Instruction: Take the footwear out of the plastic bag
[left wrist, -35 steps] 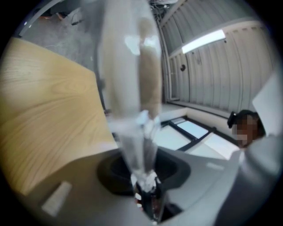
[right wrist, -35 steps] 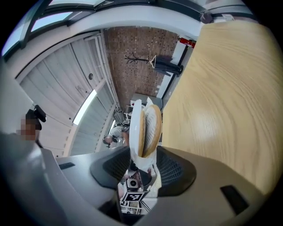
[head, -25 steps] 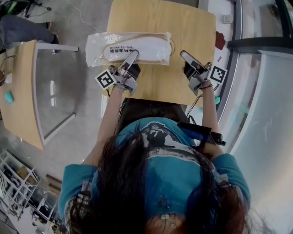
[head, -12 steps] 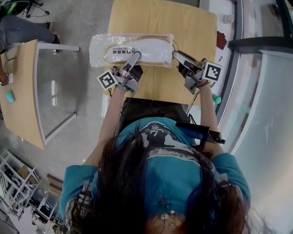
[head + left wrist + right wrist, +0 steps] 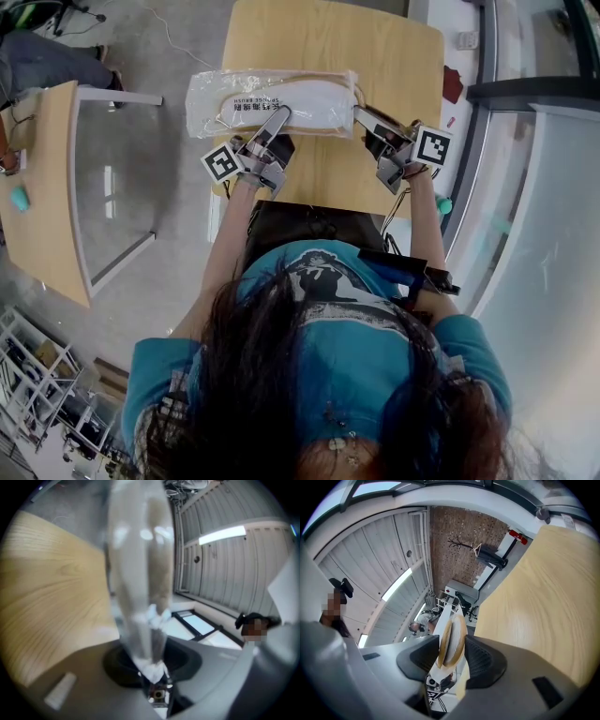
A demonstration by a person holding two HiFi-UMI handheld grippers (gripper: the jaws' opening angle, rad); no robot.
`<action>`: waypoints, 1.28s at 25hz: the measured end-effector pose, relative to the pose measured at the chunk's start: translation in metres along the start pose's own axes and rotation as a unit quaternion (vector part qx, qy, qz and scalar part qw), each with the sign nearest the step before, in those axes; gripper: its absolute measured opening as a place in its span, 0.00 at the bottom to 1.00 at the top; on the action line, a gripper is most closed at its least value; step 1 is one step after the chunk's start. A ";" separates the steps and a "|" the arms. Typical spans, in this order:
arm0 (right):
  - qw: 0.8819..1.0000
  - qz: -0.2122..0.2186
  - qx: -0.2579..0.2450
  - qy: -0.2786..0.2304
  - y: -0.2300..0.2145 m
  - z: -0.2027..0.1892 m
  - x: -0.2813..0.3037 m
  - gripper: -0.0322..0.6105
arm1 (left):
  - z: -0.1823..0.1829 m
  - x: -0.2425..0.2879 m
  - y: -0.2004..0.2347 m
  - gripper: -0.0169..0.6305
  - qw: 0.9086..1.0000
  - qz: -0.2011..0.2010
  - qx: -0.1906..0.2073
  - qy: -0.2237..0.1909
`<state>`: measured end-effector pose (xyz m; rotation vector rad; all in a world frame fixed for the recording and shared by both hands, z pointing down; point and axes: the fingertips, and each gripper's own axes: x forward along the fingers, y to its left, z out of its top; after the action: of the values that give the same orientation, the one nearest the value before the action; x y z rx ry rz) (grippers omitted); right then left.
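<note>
**Item:** flat white footwear with a tan rim (image 5: 305, 97), sealed in a clear crinkled plastic bag (image 5: 201, 99). The bag lies crosswise on the light wooden table (image 5: 328, 37), at the near half of the top.

**Left gripper** (image 5: 278, 115): jaws nearly together, pinched on a bunched fold of the bag's film at its near edge. The left gripper view shows the film caught right between the pads, with the bag stretching away in front.

**Right gripper** (image 5: 360, 113): at the bag's right end. Its jaws stand about half apart and have just eased out slightly, with the footwear's rounded end between them. The pads appear to lie against both flat faces.

**Step in hand:** grip established, one tool on the bag and one on the contents. The footwear is not yet drawn out, and most of it lies inside the film.

**Next move, as judged:** firm the right grip, then pull the footwear out rightward along the table while the left gripper anchors the bag. The film may drag along if the pinch slips.
</note>
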<state>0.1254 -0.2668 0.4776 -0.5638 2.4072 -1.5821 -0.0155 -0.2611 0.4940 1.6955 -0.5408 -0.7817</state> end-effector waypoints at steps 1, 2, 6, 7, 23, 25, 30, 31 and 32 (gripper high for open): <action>1.000 -0.001 -0.001 -0.006 0.000 0.001 -0.001 0.28 | -0.001 0.001 0.000 0.17 1.000 0.000 -0.003 -0.002; 1.000 -0.001 0.001 -0.012 0.000 0.002 -0.003 0.28 | -0.001 0.001 0.000 0.17 1.000 -0.001 -0.005 -0.003; 0.999 -0.029 0.025 -0.011 -0.010 0.003 -0.003 0.24 | 0.000 0.003 0.001 0.18 1.000 0.008 0.013 0.006; 0.999 -0.034 0.035 -0.020 -0.012 0.004 -0.003 0.21 | 0.001 0.004 0.003 0.18 1.000 0.009 0.015 0.004; 0.997 -0.035 0.056 -0.041 -0.012 -0.001 -0.026 0.17 | 0.005 0.003 0.013 0.23 0.998 0.035 0.045 0.002; 0.997 -0.035 0.055 -0.043 -0.012 -0.001 -0.030 0.17 | 0.007 0.003 0.015 0.23 0.998 0.036 0.049 -0.002; 0.995 -0.046 0.058 -0.060 -0.016 0.001 -0.042 0.17 | 0.024 -0.006 0.024 0.19 0.997 0.052 0.054 -0.032; 0.995 -0.050 0.058 -0.062 -0.016 0.002 -0.046 0.17 | 0.028 -0.008 0.024 0.18 0.996 0.053 0.057 -0.031; 0.995 -0.052 0.057 -0.063 -0.016 0.002 -0.051 0.17 | 0.028 -0.007 0.023 0.18 0.996 0.052 0.062 -0.025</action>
<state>0.1753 -0.2529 0.4892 -0.7540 2.2139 -1.6597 -0.0398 -0.2801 0.5141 1.7507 -0.7182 -0.7295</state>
